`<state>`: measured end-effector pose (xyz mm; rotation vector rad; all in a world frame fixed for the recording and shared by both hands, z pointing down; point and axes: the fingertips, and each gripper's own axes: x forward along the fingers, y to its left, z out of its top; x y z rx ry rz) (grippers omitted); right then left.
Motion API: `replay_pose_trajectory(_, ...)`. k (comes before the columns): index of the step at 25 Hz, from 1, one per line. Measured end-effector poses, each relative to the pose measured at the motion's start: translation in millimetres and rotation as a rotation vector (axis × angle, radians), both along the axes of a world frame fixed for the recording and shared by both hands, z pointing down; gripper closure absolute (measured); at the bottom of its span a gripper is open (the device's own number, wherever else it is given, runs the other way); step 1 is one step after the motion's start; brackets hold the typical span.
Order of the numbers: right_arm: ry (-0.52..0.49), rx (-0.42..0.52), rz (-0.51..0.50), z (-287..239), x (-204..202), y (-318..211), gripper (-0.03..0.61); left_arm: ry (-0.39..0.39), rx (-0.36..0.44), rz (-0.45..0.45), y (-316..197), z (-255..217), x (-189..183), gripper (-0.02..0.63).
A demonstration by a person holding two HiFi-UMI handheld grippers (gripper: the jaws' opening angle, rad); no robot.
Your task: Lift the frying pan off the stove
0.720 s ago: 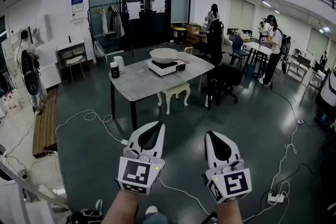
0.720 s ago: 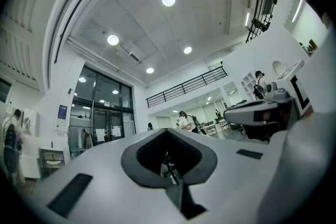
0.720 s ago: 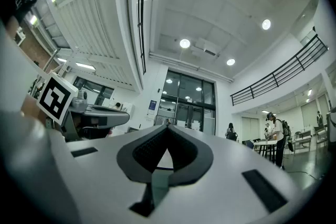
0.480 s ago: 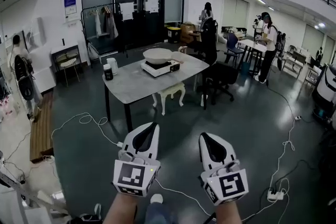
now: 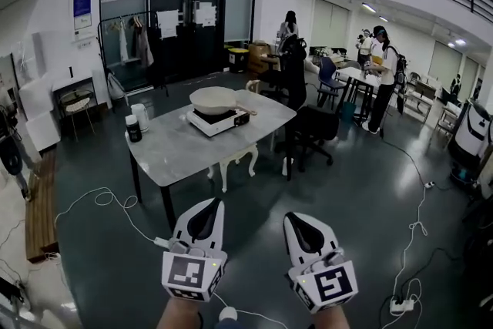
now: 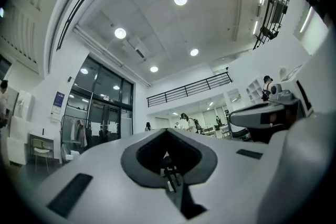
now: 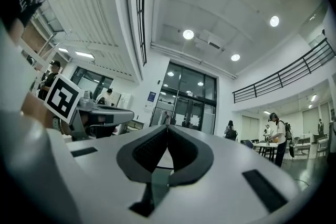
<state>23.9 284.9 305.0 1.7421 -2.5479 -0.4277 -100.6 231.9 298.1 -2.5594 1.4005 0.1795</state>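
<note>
- The pan (image 5: 214, 99) sits on the stove (image 5: 219, 119), well ahead of your fingertips and out of reach.
- The stove stands on the table (image 5: 166, 154), across open floor from you.
- Your left gripper (image 5: 213, 203) and right gripper (image 5: 293, 216) point forward side by side, fingers together on nothing, probably because nothing is near enough to grasp.
- You likely need to walk closer and part the fingers first.
</note>
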Motion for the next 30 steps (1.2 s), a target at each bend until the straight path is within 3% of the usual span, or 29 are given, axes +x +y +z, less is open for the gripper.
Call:
replay_pose_trajectory(11,-0.033,-0.025,0.023,-7.5,-3.4,-190.4,0.554,-0.028,-0.020,0.086,-185.8,0.7,19.3,0.603)
replay_pose_trajectory(20,-0.090,-0.081,0.021,13.1,5.5,-266.5,0.554,-0.022,-0.055,0.101,-261.3,16.8,22.1,0.603)
replay_pose_trajectory(30,-0.059,-0.094,-0.049,32.3,24.1,-393.0,0.554,-0.028,-0.072,0.065,-377.3,39.4,49.0,0.603)
